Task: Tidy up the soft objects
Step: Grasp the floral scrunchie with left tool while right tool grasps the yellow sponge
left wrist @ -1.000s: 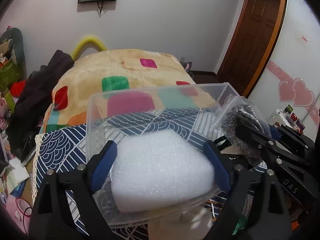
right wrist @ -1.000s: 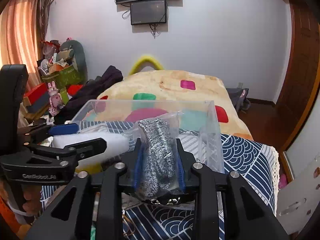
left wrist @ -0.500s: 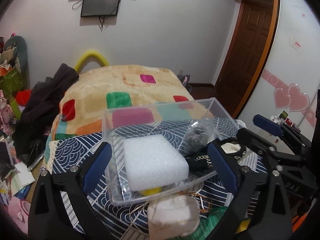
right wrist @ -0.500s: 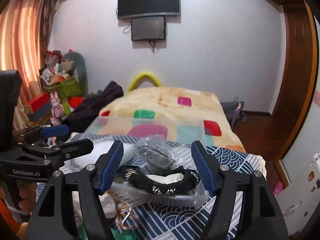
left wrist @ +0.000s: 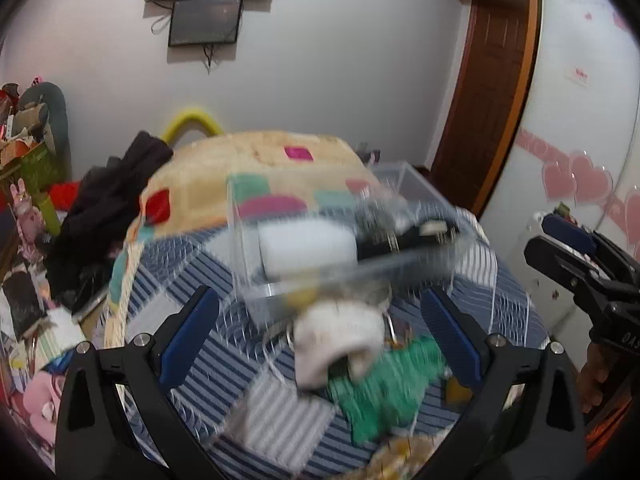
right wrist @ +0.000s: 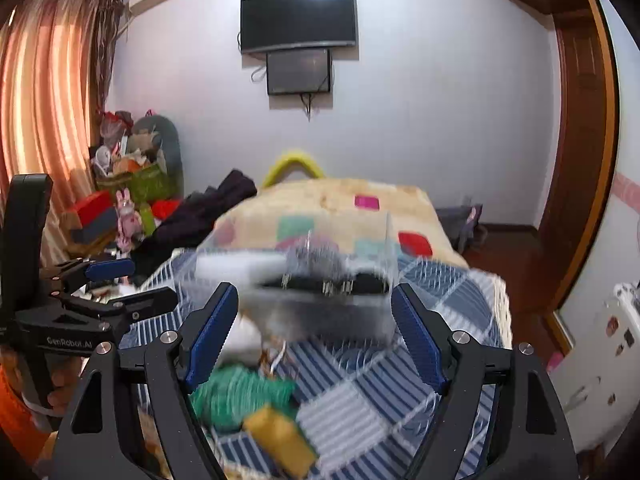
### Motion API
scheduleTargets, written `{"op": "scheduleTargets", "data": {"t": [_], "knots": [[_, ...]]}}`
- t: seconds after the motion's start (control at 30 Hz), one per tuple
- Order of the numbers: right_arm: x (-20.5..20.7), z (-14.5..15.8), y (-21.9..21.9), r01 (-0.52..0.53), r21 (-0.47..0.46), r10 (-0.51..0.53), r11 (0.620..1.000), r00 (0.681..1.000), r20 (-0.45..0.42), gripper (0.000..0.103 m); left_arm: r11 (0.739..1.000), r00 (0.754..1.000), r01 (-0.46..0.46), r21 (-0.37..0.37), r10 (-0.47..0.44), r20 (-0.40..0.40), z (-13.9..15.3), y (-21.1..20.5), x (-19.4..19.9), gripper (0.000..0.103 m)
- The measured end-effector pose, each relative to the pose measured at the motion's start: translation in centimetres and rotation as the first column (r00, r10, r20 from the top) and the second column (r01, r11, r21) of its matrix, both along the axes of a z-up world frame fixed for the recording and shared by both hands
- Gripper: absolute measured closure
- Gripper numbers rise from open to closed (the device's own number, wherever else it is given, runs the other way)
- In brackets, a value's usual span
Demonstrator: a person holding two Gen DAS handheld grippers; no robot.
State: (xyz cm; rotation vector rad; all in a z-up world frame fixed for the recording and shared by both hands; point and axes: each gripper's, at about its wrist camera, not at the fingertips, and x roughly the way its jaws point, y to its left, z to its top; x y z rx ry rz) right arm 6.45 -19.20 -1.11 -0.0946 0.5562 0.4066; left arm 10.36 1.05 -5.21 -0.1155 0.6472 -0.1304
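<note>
**Both loads dropped, grippers backing off**

Both grippers have pulled back from the clear bin since a second ago. The left gripper point(left wrist: 320, 336) and the right gripper point(right wrist: 314, 332) now have jaws spread wide, holding nothing. Nearest, ahead of both, a green soft item point(left wrist: 392, 384) and a white roll point(left wrist: 340, 340) lie loose on the patterned cloth point(right wrist: 360, 392), not yet sorted. Beyond, the clear bin point(left wrist: 424, 192) holds the released white foam block point(left wrist: 306, 244) and the bagged grey item point(right wrist: 320, 258), well apart from either pair of jaws.

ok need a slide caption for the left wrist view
Open left claw faces a clear bin holding a white foam block, with a white roll and green fabric blurred on the striped cloth.
</note>
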Motion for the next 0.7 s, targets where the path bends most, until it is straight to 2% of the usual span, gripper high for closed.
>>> {"op": "scheduleTargets", "data": {"t": [0.1, 0.27, 0.4, 0.53, 0.6, 0.63, 0.7], "knots": [[-0.9, -1.4, 0.0, -0.001, -0.002, 0.001, 1.0, 0.999, -0.047, 0.026, 0.998, 0.998, 0.052, -0.023, -0.053, -0.046, -1.8, -0.5, -1.4, 0.001], [-1.8, -3.9, 0.2, -0.012, -0.023, 0.009, 1.0, 0.993, -0.117, 0.026, 0.999, 0.994, 0.051, -0.008, -0.051, -0.096, -4.4, -1.1, -3.5, 0.001], [-1.9, -5.6, 0.2, -0.011, -0.029, 0.006, 1.0, 0.985, -0.171, 0.026, 0.995, 0.985, 0.084, -0.048, -0.09, -0.148, -6.2, -1.8, -4.7, 0.001], [-2.2, -6.9, 0.1, -0.013, -0.036, 0.005, 0.999, 0.978, -0.208, 0.027, 0.994, 0.978, 0.111, -0.022, -0.113, -0.177, -7.5, -3.1, -5.6, 0.002], [-2.3, -7.4, 0.1, -0.022, -0.024, 0.016, 0.999, 0.974, -0.228, 0.029, 0.993, 0.976, 0.116, -0.024, -0.119, -0.183, -7.9, -3.3, -5.7, 0.015], [-2.3, -7.6, 0.1, -0.024, -0.018, 0.019, 1.0, 0.972, -0.236, 0.034, 0.992, 0.974, 0.125, -0.022, -0.127, -0.188, -8.1, -3.5, -5.8, 0.023], [-2.1, -7.9, 0.2, -0.031, -0.01, 0.028, 0.999, 0.967, -0.253, 0.039, 0.988, 0.966, 0.152, -0.019, -0.153, -0.208, -8.6, -3.8, -5.8, 0.033]]}}
